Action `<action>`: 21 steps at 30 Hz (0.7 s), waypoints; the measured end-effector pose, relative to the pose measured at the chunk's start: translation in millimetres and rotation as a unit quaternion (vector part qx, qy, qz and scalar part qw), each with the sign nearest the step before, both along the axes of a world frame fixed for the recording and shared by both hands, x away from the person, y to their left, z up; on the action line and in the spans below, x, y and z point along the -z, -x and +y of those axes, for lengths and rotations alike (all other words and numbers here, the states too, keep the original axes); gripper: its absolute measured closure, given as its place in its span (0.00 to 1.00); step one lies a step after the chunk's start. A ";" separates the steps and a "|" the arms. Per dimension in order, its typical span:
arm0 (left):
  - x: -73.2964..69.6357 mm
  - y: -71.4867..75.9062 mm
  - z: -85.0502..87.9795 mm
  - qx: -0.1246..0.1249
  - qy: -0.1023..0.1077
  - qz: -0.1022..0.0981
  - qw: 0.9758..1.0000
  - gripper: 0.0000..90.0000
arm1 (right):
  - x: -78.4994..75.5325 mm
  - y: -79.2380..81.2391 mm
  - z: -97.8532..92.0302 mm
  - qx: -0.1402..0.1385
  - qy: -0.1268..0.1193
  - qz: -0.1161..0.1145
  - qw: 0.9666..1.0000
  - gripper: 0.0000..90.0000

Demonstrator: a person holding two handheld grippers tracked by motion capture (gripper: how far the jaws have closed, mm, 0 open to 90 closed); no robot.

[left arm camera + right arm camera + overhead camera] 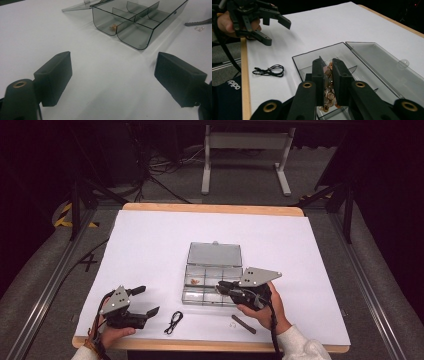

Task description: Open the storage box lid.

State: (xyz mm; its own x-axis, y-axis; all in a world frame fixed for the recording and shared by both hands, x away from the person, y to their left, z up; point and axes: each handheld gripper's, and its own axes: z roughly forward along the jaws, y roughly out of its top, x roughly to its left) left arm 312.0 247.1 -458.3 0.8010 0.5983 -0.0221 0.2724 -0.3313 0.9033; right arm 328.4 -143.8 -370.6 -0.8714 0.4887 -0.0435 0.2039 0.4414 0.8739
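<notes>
A smoky clear compartment box (186, 292) lies mid-table with its lid (215, 254) folded open behind it. My right gripper (221, 287) hovers over the box's near right part, shut on a gold chain (329, 95) that hangs between its jaws (329, 63) above a compartment. A small orange piece (195, 281) lies in a left compartment, the same orange piece (113, 26) showing through the box wall (135, 37). My left gripper (149, 300) rests at the table's near left, open, with bare paper between its jaws (113, 72).
A black cord loop (173, 322) lies between the two hands near the front edge, the same cord (270, 70) lying left of the box. A dark strip (244, 324) and a tiny clear item (233, 324) lie by the right hand. White paper covers the table.
</notes>
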 end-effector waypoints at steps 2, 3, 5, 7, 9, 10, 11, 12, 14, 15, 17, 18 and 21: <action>0.0 0.0 0.1 0.000 0.000 0.000 1.000 0.17 | 0.8 -5.1 0.6 0.003 0.003 0.000 1.000 0.90; 0.0 -0.1 0.0 0.000 -0.001 0.000 1.000 0.17 | 1.1 -7.2 0.9 0.004 0.004 0.001 1.000 0.90; 0.0 -0.1 -0.2 0.001 -0.002 0.000 1.000 0.17 | 1.6 -11.5 2.0 0.007 0.008 0.000 1.000 0.90; 0.1 0.1 -0.5 0.000 -0.001 0.001 1.000 0.17 | 2.2 -16.6 2.3 0.009 0.005 0.002 1.000 0.90; 0.1 0.2 -0.4 0.001 -0.001 0.000 1.000 0.17 | 2.4 -18.1 2.2 0.011 0.004 0.003 1.000 0.90; 0.1 0.2 -0.4 0.000 0.000 0.000 1.000 0.17 | 2.7 -21.3 2.6 0.013 0.005 0.003 1.000 0.90; 0.1 0.1 -0.3 0.000 0.000 0.000 1.000 0.17 | 2.9 -24.0 3.0 0.015 0.005 0.004 1.000 0.90; 0.1 0.0 -0.3 0.000 -0.001 0.000 1.000 0.17 | 2.8 -26.0 3.7 0.016 0.008 0.004 1.000 0.90; 0.1 0.2 -0.6 0.001 0.000 0.000 1.000 0.17 | 2.8 -29.5 4.6 0.016 0.006 0.004 1.000 0.90; 0.1 0.0 -0.4 0.001 -0.001 0.000 1.000 0.17 | 2.9 -31.9 5.5 0.018 0.009 0.004 1.000 0.90; 0.1 0.1 -0.3 0.001 -0.001 0.000 1.000 0.17 | 3.8 -35.6 6.2 0.019 0.006 0.007 1.000 0.90; 0.1 0.1 -0.3 0.001 -0.001 0.000 1.000 0.17 | 4.5 -37.7 7.3 0.021 0.010 0.007 1.000 0.90; 0.2 0.2 -0.4 0.001 0.000 0.000 1.000 0.17 | 6.0 -42.1 10.3 0.021 0.014 0.009 1.000 0.90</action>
State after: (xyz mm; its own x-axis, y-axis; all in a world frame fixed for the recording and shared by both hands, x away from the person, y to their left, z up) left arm 311.8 246.6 -458.5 0.8027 0.5960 -0.0228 0.2717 -0.3314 0.9035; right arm 370.5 -133.5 -376.6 -0.8512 0.5231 -0.0422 0.2381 0.4565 0.8573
